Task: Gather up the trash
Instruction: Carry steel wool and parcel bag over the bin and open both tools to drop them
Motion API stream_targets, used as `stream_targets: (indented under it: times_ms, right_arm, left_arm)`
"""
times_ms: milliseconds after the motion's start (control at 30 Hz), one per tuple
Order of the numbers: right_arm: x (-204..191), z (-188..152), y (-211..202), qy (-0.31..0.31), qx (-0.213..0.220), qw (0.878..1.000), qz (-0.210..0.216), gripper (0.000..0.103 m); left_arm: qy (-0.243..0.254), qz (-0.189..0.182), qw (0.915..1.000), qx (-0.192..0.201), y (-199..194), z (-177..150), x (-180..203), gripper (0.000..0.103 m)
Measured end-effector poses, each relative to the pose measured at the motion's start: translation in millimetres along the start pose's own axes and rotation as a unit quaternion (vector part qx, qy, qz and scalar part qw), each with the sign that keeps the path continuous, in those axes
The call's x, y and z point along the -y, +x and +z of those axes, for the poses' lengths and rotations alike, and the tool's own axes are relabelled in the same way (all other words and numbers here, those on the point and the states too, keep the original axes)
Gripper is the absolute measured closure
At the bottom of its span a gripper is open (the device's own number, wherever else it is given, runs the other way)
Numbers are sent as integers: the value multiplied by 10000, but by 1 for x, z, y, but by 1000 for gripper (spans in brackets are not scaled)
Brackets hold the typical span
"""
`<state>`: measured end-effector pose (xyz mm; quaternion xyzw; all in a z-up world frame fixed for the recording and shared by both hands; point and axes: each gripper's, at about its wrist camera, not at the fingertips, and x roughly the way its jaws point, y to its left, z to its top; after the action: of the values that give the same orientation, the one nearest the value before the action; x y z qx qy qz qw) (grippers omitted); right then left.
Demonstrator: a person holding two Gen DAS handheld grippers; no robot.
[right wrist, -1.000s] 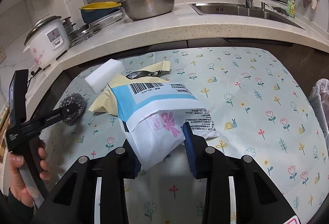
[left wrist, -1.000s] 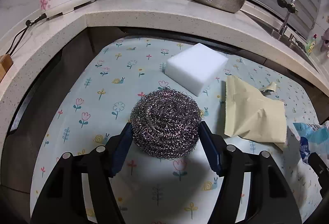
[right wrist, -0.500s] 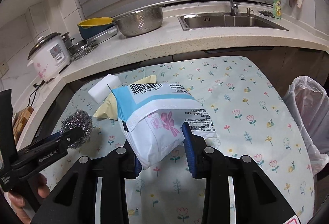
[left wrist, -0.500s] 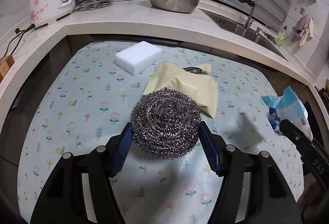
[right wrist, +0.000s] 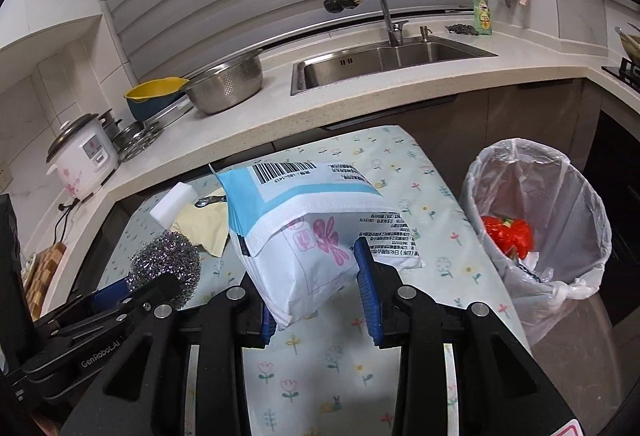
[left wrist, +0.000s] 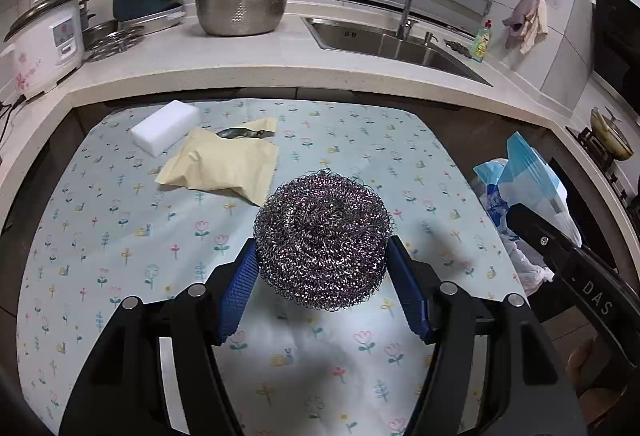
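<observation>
— Over the flowered pale-blue tablecloth, in the left wrist view, what do you see?

— One round steel-wire scouring ball, clamped between the blue pads of the left gripper and lifted clear of the cloth. Beyond it lie one beige paper pouch and one white rectangular sponge block, touching at a corner. A dark metal piece pokes from the pouch mouth; I cannot tell what it is.

— Anything in the way?

— At the right edge, the black arm of the right gripper crosses the view, carrying one blue-and-white plastic mailer bag. The cloth's centre and right side are bare. Behind the table, the white speckled countertop wraps around it.

— And the right wrist view?

— The right gripper has its pads pressed on the mailer bag, held above the cloth. The left gripper shows at the lower left with the scouring ball.

— Where is the bin?

— One round bin lined with a clear plastic bag stands just beside the table's right edge, its mouth uncovered, one red wrapper inside.
</observation>
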<state>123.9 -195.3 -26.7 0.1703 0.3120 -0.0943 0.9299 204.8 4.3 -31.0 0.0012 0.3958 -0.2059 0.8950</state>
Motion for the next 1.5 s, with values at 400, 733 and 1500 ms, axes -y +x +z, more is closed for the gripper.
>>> stream_targets:
  times_ms: [400,733,1500]
  right_arm:
    - [77,4,-33,387,182,9987,-269,70]
    - [143,12,-42,646,269,9958,-597,70]
    - [251,31,7,912,26,9906,-1018,69]
  left_arm:
    - [511,-298,9982,-30,2,-1,90,42]
    - [980,-626,9931,-126,23,2,165,41]
    - [1663,-1186,9775,-517,114,15,281,40]
